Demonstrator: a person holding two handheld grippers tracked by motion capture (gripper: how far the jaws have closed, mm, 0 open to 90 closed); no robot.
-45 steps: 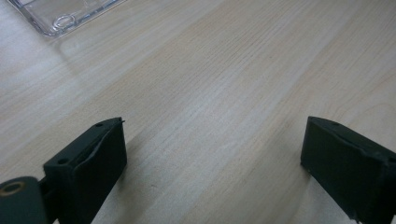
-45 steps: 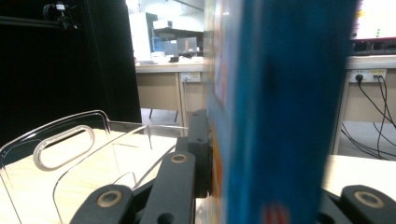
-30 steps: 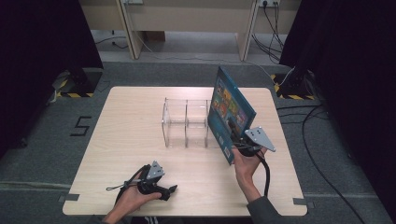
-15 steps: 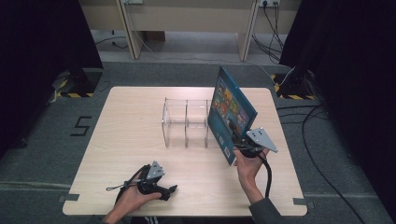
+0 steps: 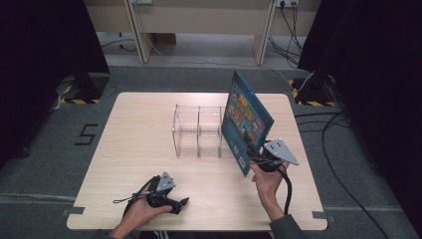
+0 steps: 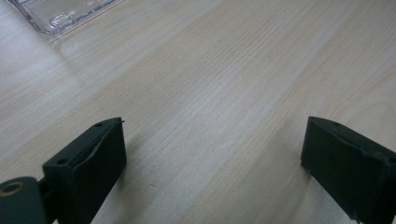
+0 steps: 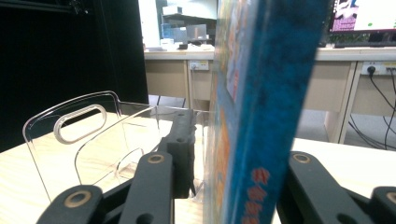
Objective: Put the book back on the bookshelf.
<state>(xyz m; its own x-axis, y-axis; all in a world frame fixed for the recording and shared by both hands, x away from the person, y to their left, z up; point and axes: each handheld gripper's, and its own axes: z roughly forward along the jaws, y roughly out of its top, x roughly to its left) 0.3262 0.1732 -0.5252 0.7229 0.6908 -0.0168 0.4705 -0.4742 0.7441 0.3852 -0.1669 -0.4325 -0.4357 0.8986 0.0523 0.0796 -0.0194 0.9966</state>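
A blue picture book (image 5: pixel 246 119) stands on edge at the right end of a clear acrylic rack (image 5: pixel 199 130), tilted toward the rack. My right gripper (image 5: pixel 256 152) is at the book's near lower corner. Its jaws have just been opening. In the right gripper view the book (image 7: pixel 266 93) stands between them, with a gap showing between the left finger (image 7: pixel 182 135) and the cover; the other finger's tip is hidden behind the book. The rack (image 7: pixel 84 140) lies just beyond. My left gripper (image 5: pixel 176 203) rests near the table's front edge, open (image 6: pixel 212 135) over bare wood.
The wooden table (image 5: pixel 139 124) stands on grey floor. A corner of the rack (image 6: pixel 60 14) shows in the left gripper view. Desks and cables lie beyond the far edge, dark curtains at both sides.
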